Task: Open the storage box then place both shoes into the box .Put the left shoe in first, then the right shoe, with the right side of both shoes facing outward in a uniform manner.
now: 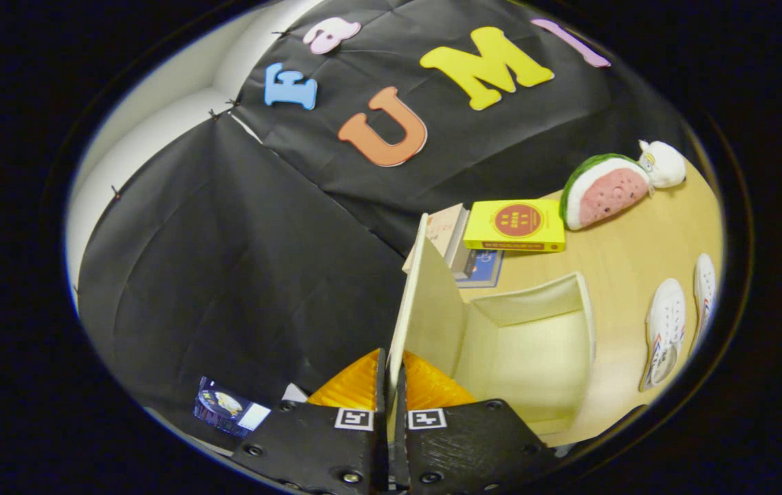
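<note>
on the wooden table [645, 240] the storage box [535, 344] stands open, its lid [425, 302] pinched between the gripper [391, 385] fingers. two white shoes [666, 330] lie just beside it.

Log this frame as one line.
gripper: shut on box lid | storage box: open | shoes: on table, outside box

Cream storage box [535, 344]; white shoes [666, 337]; yellow book [516, 225] w/ red circle; tan table [638, 254].
</note>
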`<action>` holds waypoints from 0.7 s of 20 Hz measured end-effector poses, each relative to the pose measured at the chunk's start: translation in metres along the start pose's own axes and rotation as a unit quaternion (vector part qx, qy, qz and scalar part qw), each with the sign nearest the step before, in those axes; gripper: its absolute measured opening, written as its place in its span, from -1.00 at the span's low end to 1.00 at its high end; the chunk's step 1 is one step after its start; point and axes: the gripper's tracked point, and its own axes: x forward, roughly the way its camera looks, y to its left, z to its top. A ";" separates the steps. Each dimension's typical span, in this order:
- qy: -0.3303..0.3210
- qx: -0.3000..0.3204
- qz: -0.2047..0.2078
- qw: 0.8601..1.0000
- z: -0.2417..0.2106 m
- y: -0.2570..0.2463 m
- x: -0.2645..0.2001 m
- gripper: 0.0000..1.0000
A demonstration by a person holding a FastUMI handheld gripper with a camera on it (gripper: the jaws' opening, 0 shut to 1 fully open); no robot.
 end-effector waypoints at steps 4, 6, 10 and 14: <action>0.006 -0.077 -0.006 0.997 -0.004 0.030 0.033 -0.29; 0.001 -0.107 -0.004 0.994 -0.004 0.045 0.044 0.17; -0.004 -0.134 -0.007 0.991 -0.006 0.050 0.047 0.67; -0.028 -0.157 -0.040 0.986 0.008 0.026 0.037 0.72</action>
